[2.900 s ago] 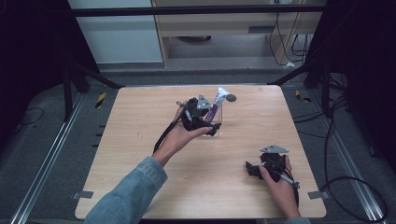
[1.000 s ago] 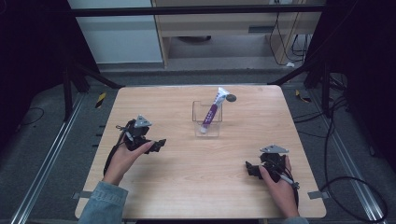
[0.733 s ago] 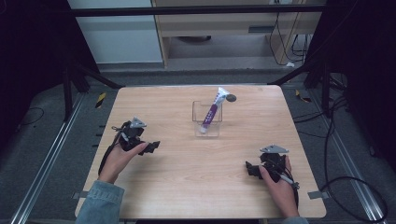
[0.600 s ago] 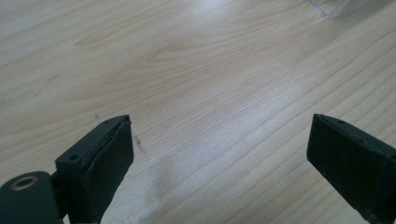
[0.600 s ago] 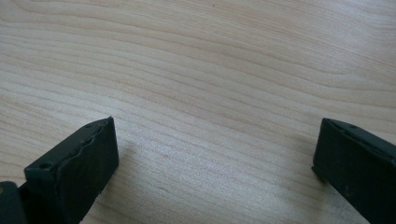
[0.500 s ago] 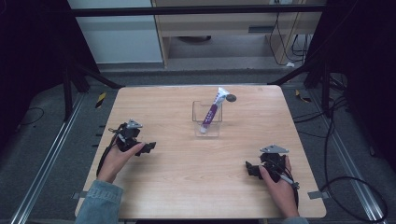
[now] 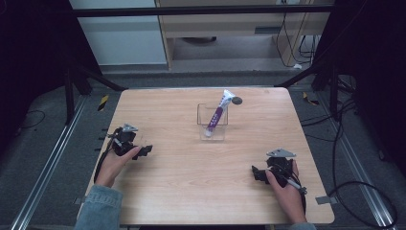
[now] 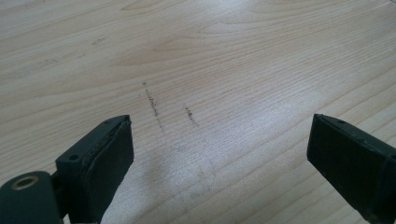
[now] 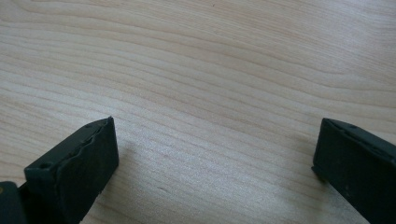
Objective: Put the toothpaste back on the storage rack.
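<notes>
A purple and white tube (image 7: pixel 216 115) leans upright in a clear plastic holder (image 7: pixel 212 130) at the middle back of the wooden table (image 7: pixel 191 172). My left gripper (image 7: pixel 145 150) rests low at the table's left side, held in a hand with a denim sleeve, well apart from the holder. In the left gripper view its jaws stand wide apart, the gripper (image 8: pixel 219 163) open over bare wood with faint pencil marks. My right gripper (image 7: pixel 255 173) lies at the front right, and in the right gripper view the gripper (image 9: pixel 215 163) is open with nothing between the jaws.
A small dark disc (image 7: pixel 237 100) lies behind the holder near the table's back edge. Dark frame bars (image 7: pixel 95 76) and cables (image 7: pixel 354 187) surround the table on the floor. Bare wood spreads between the two hands.
My left gripper has let go of the tube at the holder and drawn back to the table's left side, sinking toward the wood. The right gripper has stayed still.
</notes>
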`<move>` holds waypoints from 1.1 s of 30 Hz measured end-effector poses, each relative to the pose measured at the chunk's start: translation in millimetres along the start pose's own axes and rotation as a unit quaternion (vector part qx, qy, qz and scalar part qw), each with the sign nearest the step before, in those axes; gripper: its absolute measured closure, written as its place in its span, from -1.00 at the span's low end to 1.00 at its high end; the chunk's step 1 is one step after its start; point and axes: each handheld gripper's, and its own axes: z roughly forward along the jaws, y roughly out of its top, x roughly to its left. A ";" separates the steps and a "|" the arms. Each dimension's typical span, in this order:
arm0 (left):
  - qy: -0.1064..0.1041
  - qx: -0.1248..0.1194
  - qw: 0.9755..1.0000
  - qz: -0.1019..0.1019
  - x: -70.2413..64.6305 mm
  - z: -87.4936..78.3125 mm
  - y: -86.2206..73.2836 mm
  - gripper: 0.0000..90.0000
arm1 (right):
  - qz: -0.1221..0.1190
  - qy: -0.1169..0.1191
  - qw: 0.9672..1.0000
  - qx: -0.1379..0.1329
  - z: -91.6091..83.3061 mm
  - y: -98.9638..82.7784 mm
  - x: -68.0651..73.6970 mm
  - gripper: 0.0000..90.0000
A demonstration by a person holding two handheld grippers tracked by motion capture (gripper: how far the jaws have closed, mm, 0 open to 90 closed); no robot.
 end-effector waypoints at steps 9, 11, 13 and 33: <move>0.005 0.005 1.000 -0.002 5.2 10.7 -7.8 -0.86 | 0.000 0.000 1.000 0.000 0.0 0.0 0.0 -0.99; 0.003 0.003 1.000 -0.003 5.3 11.3 -8.3 -0.86 | 0.000 0.000 1.000 0.000 0.0 0.0 0.0 -0.99; 0.004 0.002 1.000 -0.001 5.7 14.0 -9.9 -0.87 | 0.000 0.000 1.000 0.000 0.0 0.0 0.0 -0.99; -0.003 -0.013 1.000 0.018 6.8 28.1 -17.4 -0.96 | 0.000 0.000 1.000 0.000 0.0 0.0 0.0 -0.99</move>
